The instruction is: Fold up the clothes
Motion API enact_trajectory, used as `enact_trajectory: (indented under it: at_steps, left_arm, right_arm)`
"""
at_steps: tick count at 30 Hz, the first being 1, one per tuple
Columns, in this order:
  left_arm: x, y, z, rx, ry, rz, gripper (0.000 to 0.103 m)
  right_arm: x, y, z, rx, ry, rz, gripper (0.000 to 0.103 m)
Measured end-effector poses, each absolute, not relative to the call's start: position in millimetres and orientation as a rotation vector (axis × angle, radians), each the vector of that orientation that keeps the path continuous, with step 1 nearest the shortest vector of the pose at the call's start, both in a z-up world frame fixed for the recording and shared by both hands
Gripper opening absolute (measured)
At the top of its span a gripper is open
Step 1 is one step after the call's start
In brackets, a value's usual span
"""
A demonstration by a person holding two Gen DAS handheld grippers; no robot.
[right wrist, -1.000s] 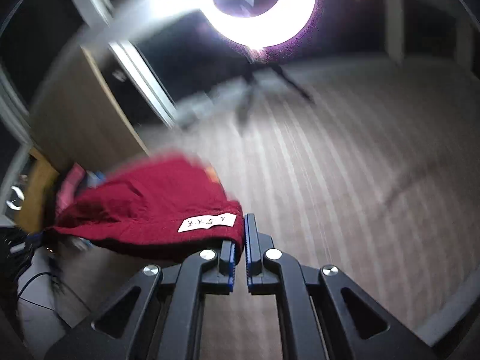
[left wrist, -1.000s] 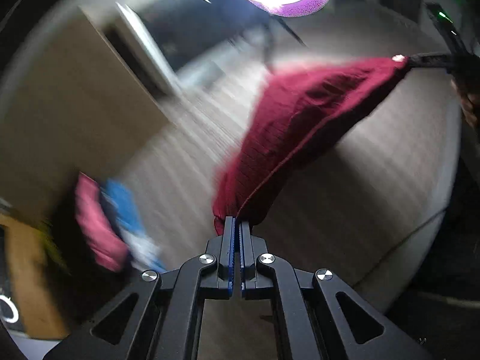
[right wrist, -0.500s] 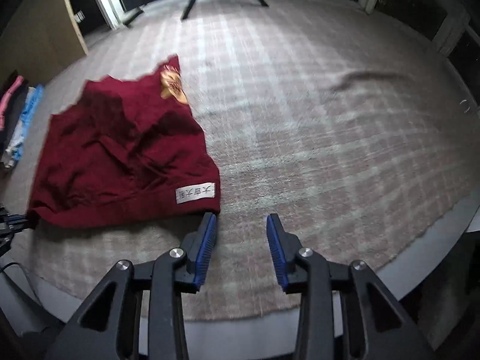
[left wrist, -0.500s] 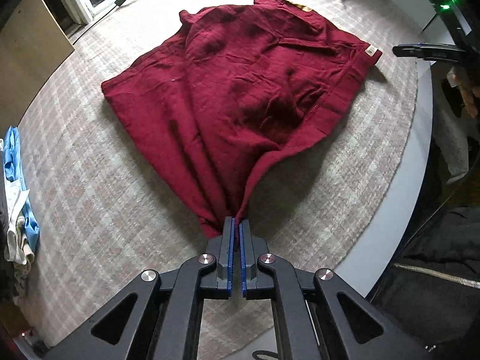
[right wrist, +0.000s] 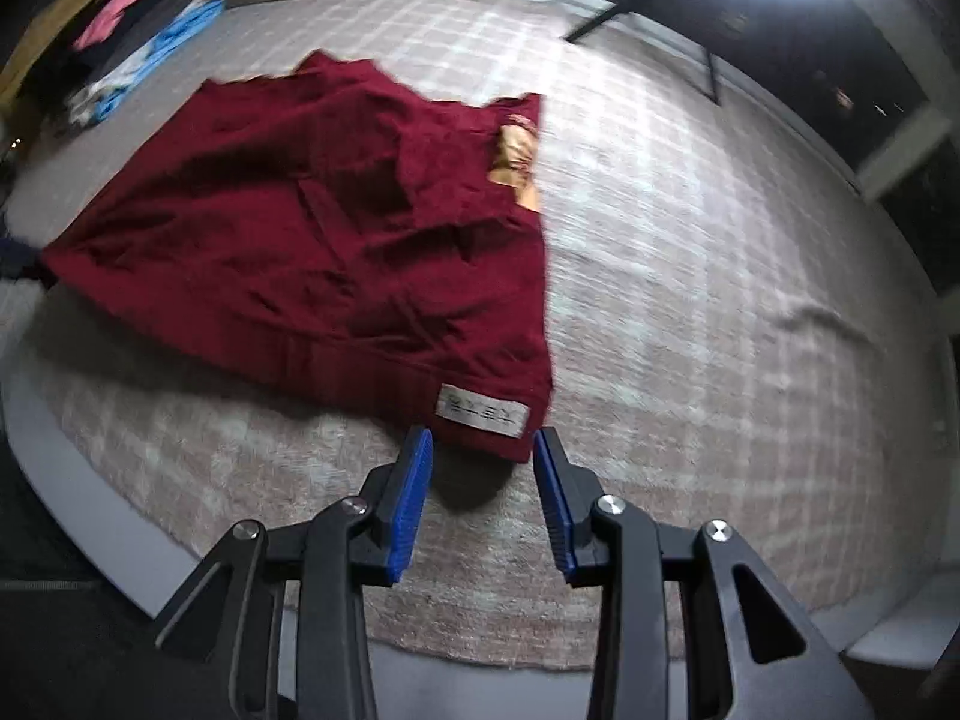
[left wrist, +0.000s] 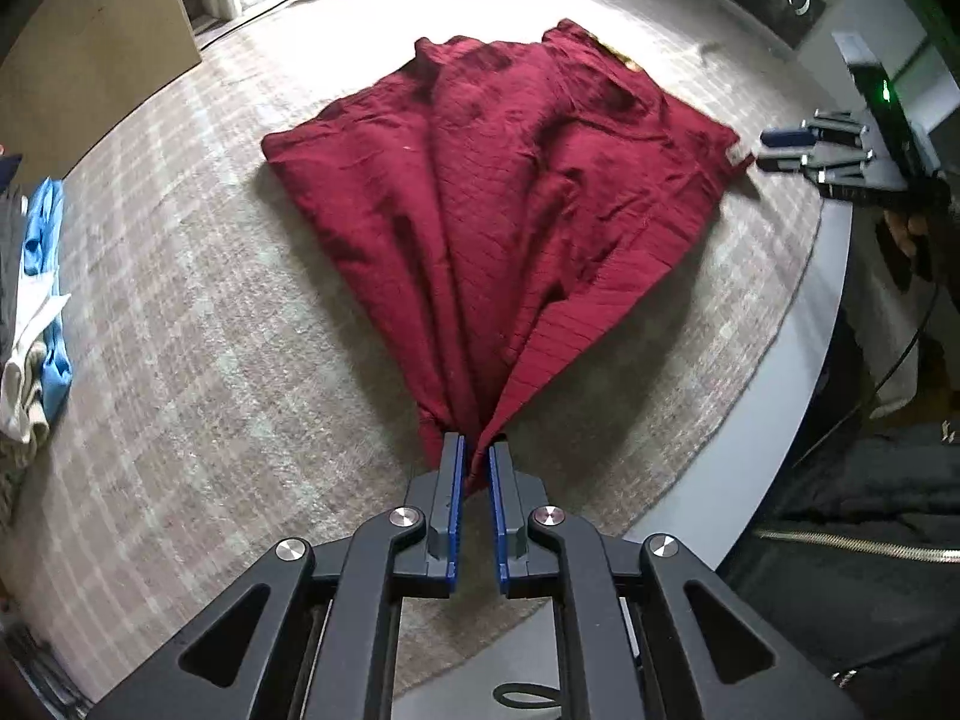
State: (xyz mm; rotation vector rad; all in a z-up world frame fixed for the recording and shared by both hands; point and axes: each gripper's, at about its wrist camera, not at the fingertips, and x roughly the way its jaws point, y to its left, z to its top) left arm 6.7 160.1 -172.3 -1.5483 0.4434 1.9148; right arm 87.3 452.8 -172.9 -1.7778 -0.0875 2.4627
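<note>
red garment point(left wrist: 510, 192) spread on rug point(left wrist: 198, 360), left tool point(left wrist: 474, 468) slightly parted with bunched corner between its pads; right tool point(right wrist: 483, 456) open, straddling garment's labelled corner

matt ribbed maroon cloth garment point(left wrist: 510, 192), fuzzy woven checked rug point(right wrist: 690, 312), ridged blue plastic tongs pads point(right wrist: 411, 498)
</note>
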Motion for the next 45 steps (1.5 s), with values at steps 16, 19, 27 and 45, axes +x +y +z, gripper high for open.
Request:
enact_trajectory:
  at_steps: [16, 19, 27, 45]
  left_arm:
    - [46.8, 218.5, -150.3, -1.326, 0.778, 1.826, 0.036]
    - [55.8, 266.1, -161.0, -1.218, 0.893, 1.735, 0.036]
    - [49.1, 345.0, -201.2, -1.15, 1.054, 1.635, 0.036]
    - [-57.9, 193.7, -65.6, -1.281, 0.312, 2.092, 0.0]
  right_arm:
    - [80.7, 510.4, -202.7, -1.781, 0.172, 2.438, 0.036]
    - [79.6, 517.3, -202.4, -1.768, 0.224, 2.447, 0.036]
    - [92.4, 542.4, -195.6, -1.708, 0.34, 2.454, 0.036]
    - [99.9, 467.9, -163.5, -1.671, 0.362, 2.595, 0.036]
